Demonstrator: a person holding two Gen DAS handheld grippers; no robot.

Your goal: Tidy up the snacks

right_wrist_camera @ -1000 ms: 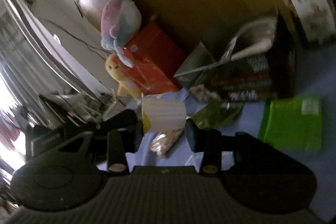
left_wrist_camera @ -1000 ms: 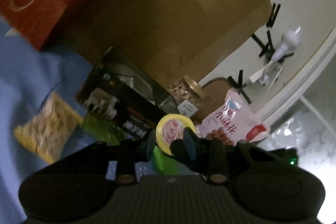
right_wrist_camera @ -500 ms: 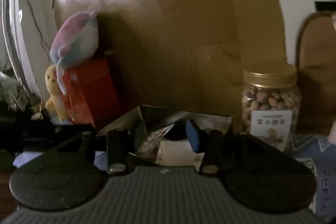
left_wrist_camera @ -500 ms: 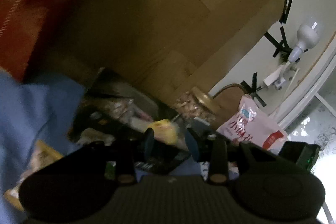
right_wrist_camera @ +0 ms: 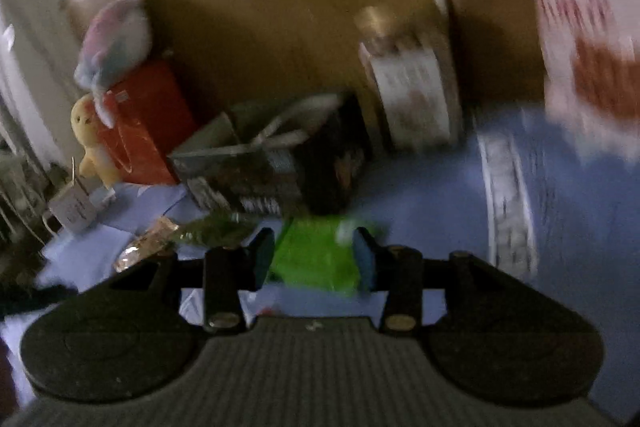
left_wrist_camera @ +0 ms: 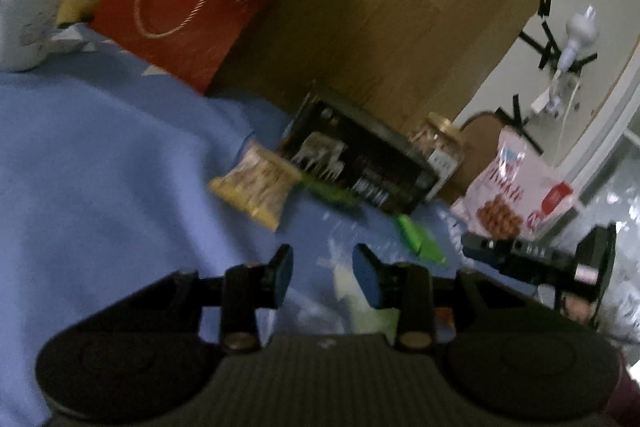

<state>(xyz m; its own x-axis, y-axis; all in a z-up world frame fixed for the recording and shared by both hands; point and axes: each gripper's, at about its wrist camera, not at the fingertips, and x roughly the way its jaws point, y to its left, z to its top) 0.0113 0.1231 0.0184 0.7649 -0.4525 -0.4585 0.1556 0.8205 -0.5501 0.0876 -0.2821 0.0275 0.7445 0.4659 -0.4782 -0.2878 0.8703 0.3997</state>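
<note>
Right-wrist view smeared: green packet (right_wrist_camera: 316, 255) blurred, black box (right_wrist_camera: 276, 171) contents indistinct.

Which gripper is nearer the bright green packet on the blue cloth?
Right. The right gripper frames the bright green packet between its open fingers. The left gripper sits off to one side of it, over bare blue cloth.

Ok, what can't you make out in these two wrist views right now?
Left wrist: inside of the black printed cardboard box, hidden by its near wall.
Left wrist: pale whitish-green packet, mostly covered by the left gripper's finger.
Right wrist: label on the gold-lidded clear nut jar, smeared by motion blur.
Left wrist: white enamel mug, cut off by the left edge; contents unseen.
</note>
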